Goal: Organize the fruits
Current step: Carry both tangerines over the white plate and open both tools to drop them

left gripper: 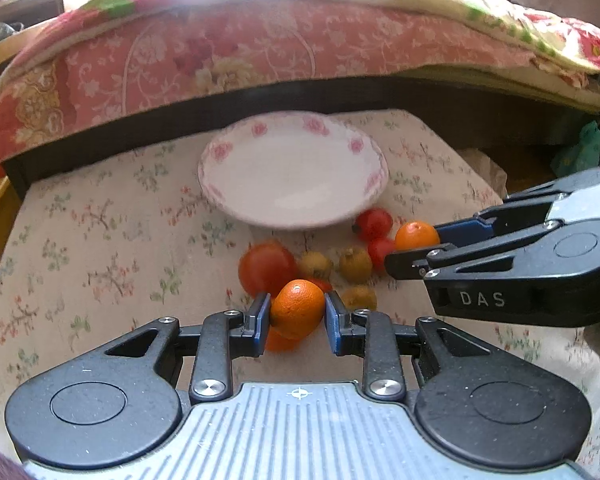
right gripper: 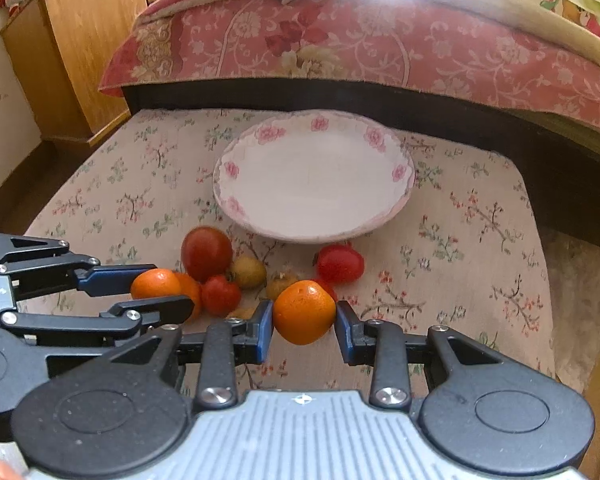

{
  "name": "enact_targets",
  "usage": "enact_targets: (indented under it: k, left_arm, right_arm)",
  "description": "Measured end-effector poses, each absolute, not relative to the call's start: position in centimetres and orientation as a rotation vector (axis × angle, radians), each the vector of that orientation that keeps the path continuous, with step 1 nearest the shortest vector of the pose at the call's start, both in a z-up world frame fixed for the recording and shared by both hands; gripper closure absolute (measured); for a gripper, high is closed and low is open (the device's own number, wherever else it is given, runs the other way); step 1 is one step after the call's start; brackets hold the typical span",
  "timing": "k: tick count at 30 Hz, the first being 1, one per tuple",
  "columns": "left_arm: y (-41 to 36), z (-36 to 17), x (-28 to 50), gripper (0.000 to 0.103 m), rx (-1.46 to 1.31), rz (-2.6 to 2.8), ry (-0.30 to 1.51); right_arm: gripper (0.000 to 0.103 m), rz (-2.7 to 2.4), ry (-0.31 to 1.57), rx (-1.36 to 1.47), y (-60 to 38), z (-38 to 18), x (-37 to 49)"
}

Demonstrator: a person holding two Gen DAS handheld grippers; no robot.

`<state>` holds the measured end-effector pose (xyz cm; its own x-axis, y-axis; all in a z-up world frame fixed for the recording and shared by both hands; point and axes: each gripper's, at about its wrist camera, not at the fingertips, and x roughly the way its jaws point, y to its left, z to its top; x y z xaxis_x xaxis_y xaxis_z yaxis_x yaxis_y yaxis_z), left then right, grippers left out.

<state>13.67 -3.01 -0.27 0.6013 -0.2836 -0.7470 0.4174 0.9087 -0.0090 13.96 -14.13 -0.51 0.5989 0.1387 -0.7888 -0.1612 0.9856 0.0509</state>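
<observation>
- Orange first: each gripper has its own round orange mandarin. The left gripper (left gripper: pixel 296 312) has its blue pads pressed on both sides of one mandarin (left gripper: pixel 297 308), jaws nearly closed around it. The right gripper (right gripper: pixel 304 316) grips the other mandarin (right gripper: pixel 304 312) the same way.
- Both fruits look lifted a bit off the cloth, just above the rest of the pile. My guess is they're held ready to go over to the plate, since that's the obvious spot for organizing.
- That white shallow plate with a pink flower rim (right gripper: pixel 236 204) sits toward the far edge of the table with nothing in it, so I'd say the sorting has barely started.
- Loose fruit sits between the plate and the near edge: a big dark red tomato (right gripper: pixel 206 252), a smaller red tomato (right gripper: pixel 220 294), another red one (right gripper: pixel 340 264) just by the plate's near rim, some small yellow-brown fruits (right gripper: pixel 249 272) in the middle, and one more orange piece (left gripper: pixel 278 340) under the left gripper.
- Everything's bunched up and touching, so grabbing from the outside of the pile makes sense.
- Surface is a small table under a pale cloth with a floral sprig print (right gripper: pixel 480 240), looks soft, round fruit might roll.
- Behind the far edge there's a bed with a pink floral quilt (right gripper: pixel 360 40), and a light wooden cabinet (right gripper: pixel 80 40) off the far left corner. Strong glare at the top.
</observation>
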Motion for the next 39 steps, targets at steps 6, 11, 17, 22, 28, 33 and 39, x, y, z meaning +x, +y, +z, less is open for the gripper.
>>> enact_targets:
  k: [6,11,17,22,28,33,39]
  left_arm:
    - [-2.8,0.3,16.0,0.067,0.158,-0.388,0.802]
    - [-3.3,0.5,18.2,0.067,0.167,-0.379,0.777]
    - [-4.1,0.0,20.0,0.067,0.187,-0.371,0.771]
    - [-4.3,-0.5,20.7,0.067,0.201,-0.361,0.774]
    - [-4.2,-1.1,21.6,0.065,0.197,-0.354,0.796]
    - [-4.3,-1.2,21.7,0.062,0.194,-0.348,0.791]
    - [-4.1,-0.8,21.4,0.059,0.184,-0.337,0.781]
  right_arm:
    - [0.067,0.158,0.874,-0.015,-14.6,0.4,16.1]
    - [0.067,0.149,0.857,-0.019,-14.9,0.5,17.8]
    - [0.067,0.143,0.863,-0.014,-15.4,-0.1,19.3]
    - [0.066,0.147,0.867,-0.018,-15.4,-0.7,20.4]
    - [0.066,0.15,0.872,-0.015,-15.3,-1.2,21.5]
    - [0.066,0.146,0.864,-0.016,-15.4,-1.3,21.6]
    - [0.066,0.138,0.849,-0.014,-15.7,-0.8,21.6]
